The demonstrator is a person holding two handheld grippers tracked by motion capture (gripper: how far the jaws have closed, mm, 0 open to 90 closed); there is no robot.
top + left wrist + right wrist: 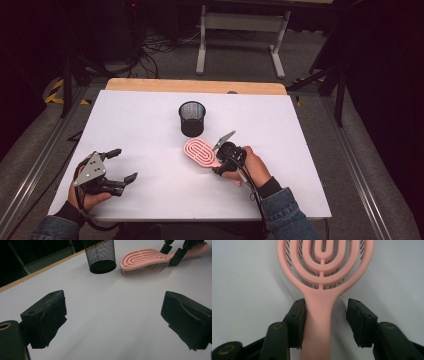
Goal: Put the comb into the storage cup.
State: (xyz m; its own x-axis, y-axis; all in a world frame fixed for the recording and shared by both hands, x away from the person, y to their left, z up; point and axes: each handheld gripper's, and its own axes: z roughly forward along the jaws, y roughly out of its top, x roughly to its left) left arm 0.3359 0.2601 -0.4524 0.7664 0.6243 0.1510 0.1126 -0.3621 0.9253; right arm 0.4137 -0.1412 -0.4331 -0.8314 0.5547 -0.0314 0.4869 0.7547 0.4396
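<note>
A pink hairbrush (200, 152) lies bristles down on the white table (140, 115), just in front of a black mesh cup (192, 118). My right gripper (218, 159) straddles the brush's handle. In the right gripper view the gripper (325, 320) is open: one jaw touches the handle of the brush (322, 270), while the other stands a small gap off it. My left gripper (125, 164) rests near the front left of the table, wide open with nothing between its fingers (47, 315). From it I see the brush (143, 260), the cup (101, 255) and the right gripper (175, 252) farther off.
The cup stands upright at the table's middle back. A wooden strip (195, 86) edges the far side of the table. Beyond it are a white desk frame (240, 30) and cables on the floor. Bare white surface lies between my two grippers.
</note>
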